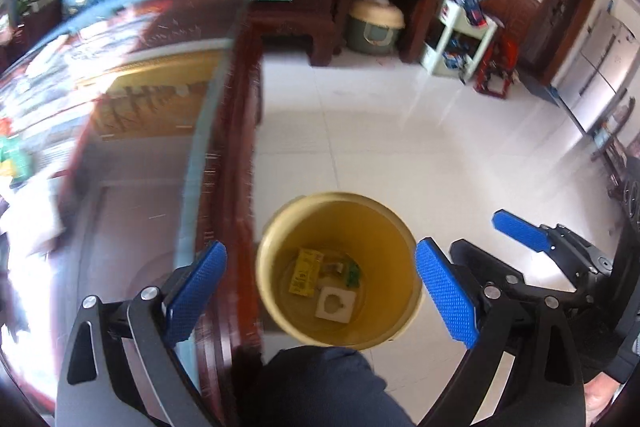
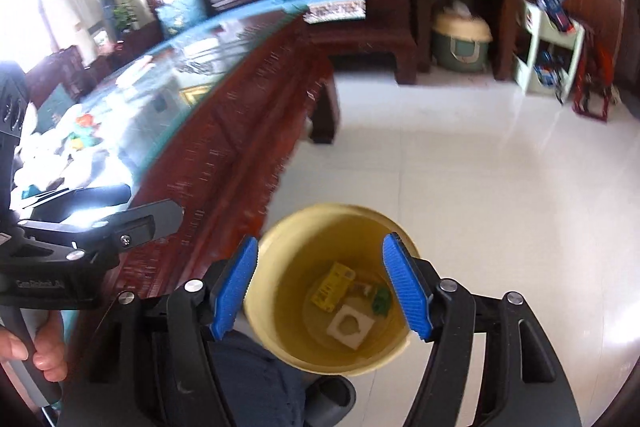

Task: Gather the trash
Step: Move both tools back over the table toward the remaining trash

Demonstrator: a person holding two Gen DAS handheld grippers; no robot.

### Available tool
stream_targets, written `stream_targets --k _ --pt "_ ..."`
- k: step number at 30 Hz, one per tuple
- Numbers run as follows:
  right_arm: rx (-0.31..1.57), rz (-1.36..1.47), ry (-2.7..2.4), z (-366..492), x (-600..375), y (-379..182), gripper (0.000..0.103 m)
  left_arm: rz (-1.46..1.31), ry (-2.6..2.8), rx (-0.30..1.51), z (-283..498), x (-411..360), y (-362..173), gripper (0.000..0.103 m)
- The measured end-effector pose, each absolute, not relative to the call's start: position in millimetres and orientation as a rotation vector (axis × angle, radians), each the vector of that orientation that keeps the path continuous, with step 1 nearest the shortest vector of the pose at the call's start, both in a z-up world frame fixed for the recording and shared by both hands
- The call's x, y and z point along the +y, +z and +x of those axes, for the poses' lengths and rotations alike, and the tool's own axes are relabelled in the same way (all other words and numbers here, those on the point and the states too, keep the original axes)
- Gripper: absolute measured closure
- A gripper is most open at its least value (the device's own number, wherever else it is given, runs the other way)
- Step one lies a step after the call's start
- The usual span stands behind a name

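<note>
Held both grippers over yellow bin (image 2: 332,291) on floor beside wooden table (image 2: 240,131). Right gripper (image 2: 320,289) spread wide, empty, directly above bin mouth. Left gripper (image 1: 320,293) also agape, empty. Remaining trash (image 2: 80,131) lay up-left on table, nearer left gripper.

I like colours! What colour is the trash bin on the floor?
The trash bin is pale yellow, deeper yellow inside. The right wrist view shows it best.
</note>
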State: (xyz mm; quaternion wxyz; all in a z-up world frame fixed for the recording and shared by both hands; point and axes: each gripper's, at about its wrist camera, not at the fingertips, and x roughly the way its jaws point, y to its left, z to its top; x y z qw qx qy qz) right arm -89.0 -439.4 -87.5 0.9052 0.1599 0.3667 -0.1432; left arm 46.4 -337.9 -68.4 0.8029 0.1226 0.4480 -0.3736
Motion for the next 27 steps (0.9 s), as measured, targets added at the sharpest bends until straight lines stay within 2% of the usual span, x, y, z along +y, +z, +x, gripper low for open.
stream_targets --k 5,7,17,27 --pt "0.7 0.254 -0.217 -76.0 -393.9 -59.8 0.025 0.202 -0.689 0.903 50.4 -269.6 -44.4 0.008" --pt "0.661 0.231 -0.187 -70.5 -374.8 -49.0 0.014 0.175 -0.639 0.883 53.4 -241.4 -36.5 0.008" --pt "0.605 0.124 0.014 -28.0 -270.3 -15.4 0.014 0.03 -0.354 0.787 56.1 -86.5 -10.3 0.004" --pt "0.611 0.037 0.193 5.3 -175.1 -8.6 0.014 -0.108 -0.146 0.815 72.6 23.2 -27.7 0.004"
